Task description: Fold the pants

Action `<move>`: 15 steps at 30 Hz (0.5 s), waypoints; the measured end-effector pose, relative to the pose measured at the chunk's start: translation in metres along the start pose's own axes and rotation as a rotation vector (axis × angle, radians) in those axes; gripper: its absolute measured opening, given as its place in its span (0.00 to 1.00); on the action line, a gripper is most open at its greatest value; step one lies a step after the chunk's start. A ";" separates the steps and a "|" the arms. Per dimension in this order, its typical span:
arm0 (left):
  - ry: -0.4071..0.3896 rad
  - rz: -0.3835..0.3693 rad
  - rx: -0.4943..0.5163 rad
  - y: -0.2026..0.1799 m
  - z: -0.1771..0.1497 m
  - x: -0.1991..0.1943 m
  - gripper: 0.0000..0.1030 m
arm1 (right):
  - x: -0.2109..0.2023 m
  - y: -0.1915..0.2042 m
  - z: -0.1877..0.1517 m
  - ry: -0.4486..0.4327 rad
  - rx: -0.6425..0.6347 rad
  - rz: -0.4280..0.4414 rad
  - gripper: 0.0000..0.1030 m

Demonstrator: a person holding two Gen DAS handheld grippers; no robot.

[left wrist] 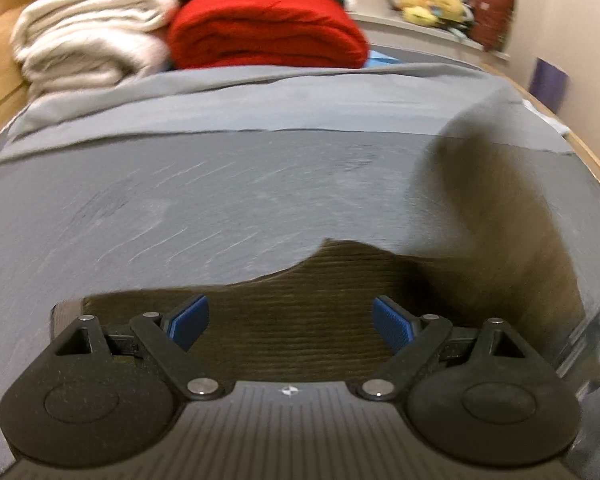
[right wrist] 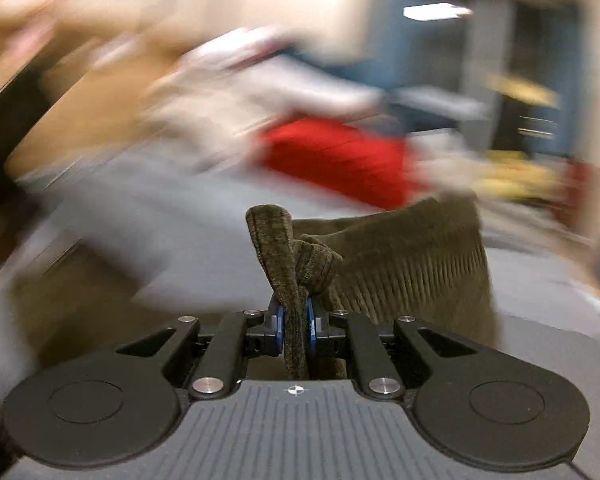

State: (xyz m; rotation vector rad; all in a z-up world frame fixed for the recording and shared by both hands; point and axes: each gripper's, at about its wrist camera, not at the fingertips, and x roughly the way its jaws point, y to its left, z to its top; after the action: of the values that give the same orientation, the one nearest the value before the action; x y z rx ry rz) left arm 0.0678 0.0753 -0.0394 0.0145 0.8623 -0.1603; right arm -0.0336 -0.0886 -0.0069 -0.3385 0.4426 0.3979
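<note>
The right claw (right wrist: 296, 322) is clenched on a bunched fold of the pants (right wrist: 404, 264), its blue pads (right wrist: 279, 326) pressing the brown ribbed cloth from both sides. A knotted twist of the fabric stands up just above the pads, toward twelve o'clock, and a wider ribbed panel hangs off toward two o'clock. Everything behind it in the right wrist view is smeared, so only patches of colour read: a red shape at one o'clock and grey below it.

The left claw (left wrist: 291, 322) stands released, its blue pads (left wrist: 192, 320) wide apart and nothing between them. Beneath it lies a flat stretch of the pants (left wrist: 296, 312), spread on a grey sheet (left wrist: 220, 184) that covers the surface. A blurred brown length of the same cloth rises from the flat part toward two o'clock in the left wrist view.

At twelve o'clock past the sheet sits a folded red blanket (left wrist: 268, 32). A stack of cream blankets (left wrist: 88, 40) lies touching it at eleven o'clock. Yellow soft toys (left wrist: 432, 0) rest on a ledge toward one o'clock, well apart from the pants.
</note>
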 end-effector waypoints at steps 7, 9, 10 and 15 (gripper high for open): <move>0.050 0.010 -0.092 0.040 -0.003 -0.004 0.89 | 0.049 0.113 -0.071 0.308 -0.433 0.129 0.16; 0.050 0.003 -0.101 0.044 -0.003 -0.006 0.89 | 0.043 0.105 -0.061 0.305 -0.362 0.154 0.16; 0.049 0.001 -0.100 0.045 -0.002 -0.006 0.89 | 0.040 0.103 -0.059 0.304 -0.356 0.162 0.16; 0.053 -0.010 -0.109 0.040 0.000 -0.005 0.89 | 0.028 0.091 -0.051 0.292 -0.242 0.253 0.27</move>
State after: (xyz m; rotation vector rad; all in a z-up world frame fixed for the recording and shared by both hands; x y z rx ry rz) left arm 0.0707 0.1150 -0.0373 -0.0881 0.9235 -0.1223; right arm -0.0675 -0.0212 -0.0843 -0.5824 0.7292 0.6549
